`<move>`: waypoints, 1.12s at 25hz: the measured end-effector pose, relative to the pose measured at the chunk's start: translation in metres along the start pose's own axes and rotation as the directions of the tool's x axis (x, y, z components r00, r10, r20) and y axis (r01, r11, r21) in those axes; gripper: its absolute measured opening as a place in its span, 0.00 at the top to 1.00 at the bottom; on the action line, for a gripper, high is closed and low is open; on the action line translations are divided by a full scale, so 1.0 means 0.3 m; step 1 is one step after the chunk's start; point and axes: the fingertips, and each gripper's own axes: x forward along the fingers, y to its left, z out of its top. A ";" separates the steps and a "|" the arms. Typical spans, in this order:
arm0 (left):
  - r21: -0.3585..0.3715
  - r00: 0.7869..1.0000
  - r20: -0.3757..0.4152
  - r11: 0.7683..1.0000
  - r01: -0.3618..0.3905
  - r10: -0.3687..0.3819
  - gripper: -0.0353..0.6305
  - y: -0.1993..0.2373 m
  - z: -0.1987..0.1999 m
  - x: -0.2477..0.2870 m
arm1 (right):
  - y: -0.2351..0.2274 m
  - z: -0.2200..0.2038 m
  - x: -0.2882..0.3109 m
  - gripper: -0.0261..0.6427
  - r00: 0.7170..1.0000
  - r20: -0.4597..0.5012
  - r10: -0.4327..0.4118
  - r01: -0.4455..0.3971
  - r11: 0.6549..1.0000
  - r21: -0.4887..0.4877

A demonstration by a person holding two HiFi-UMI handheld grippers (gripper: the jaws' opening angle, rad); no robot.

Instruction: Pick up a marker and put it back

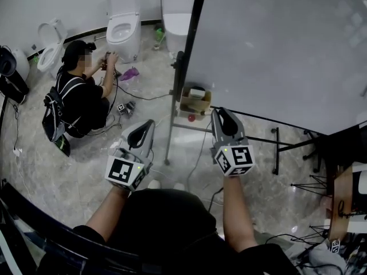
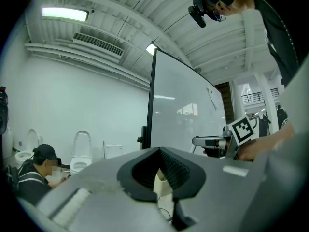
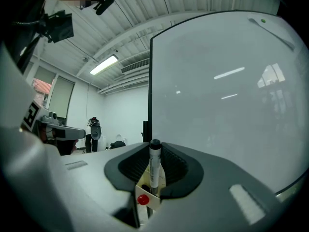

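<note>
Marker [image 3: 154, 170]: slim white cylinder body with print too small to read, black rounded cap on top, standing upright. Whiteboard [image 1: 275, 50]: big flat glossy panel with light reflections, in a thin black frame on a black metal stand [image 1: 184, 73]. Cardboard box [image 1: 195, 102]: small, tan, open-topped, sitting at the foot of the board's left edge, with a small red round thing [image 3: 142, 200] at its front. Floor [image 1: 69, 171]: shiny grey marble-look tile with thin black cables across it. White glossy ceramic toilets [image 1: 123, 22] line the back wall. A person [image 1: 77, 96] in black with a cap and a backpack [image 1: 54, 116] crouches near them, well apart from the board. More black stand legs and a wooden piece sit at the right edge of the head view. Nothing blocks the box from the grippers. The stand's upright post is just left of the box. Both grippers have grey plastic shells, black ribbed pads and a cube with square markers. Right gripper [image 1: 221, 116]: jaws partly closed and pinching the marker across its body, cap poking up past the tips. The marker is held just above the cardboard box, in front of the whiteboard's left edge. Left gripper [image 1: 146, 129]: tips look pressed together and nothing is pinched. The box shows only as background through the lower gap between the pads. This gripper is held off to the left of the stand, apart from the box and the marker.
</note>
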 end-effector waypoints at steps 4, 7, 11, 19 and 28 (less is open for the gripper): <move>-0.003 0.999 0.002 0.999 0.038 -0.038 0.94 -0.027 0.001 0.007 | 0.022 0.025 -0.046 0.84 1.000 0.016 -0.006 0.006 1.000 0.000; -0.003 0.998 0.002 0.998 0.062 -0.062 0.94 -0.045 0.003 0.012 | 0.041 0.049 -0.080 0.84 1.000 0.031 -0.007 0.007 1.000 -0.002; 0.000 0.995 0.012 0.995 0.098 -0.098 0.94 -0.072 0.014 0.018 | 0.058 0.085 -0.129 0.84 0.998 0.053 -0.020 0.020 1.000 0.000; 0.006 0.987 0.024 0.987 0.159 -0.159 0.94 -0.119 0.023 0.038 | 0.084 0.117 -0.202 0.84 0.996 0.081 -0.046 0.046 0.999 0.001; 0.001 0.978 0.034 0.979 0.205 -0.205 0.94 -0.160 0.024 0.047 | 0.107 0.169 -0.283 0.84 0.991 0.112 -0.074 0.075 0.997 -0.001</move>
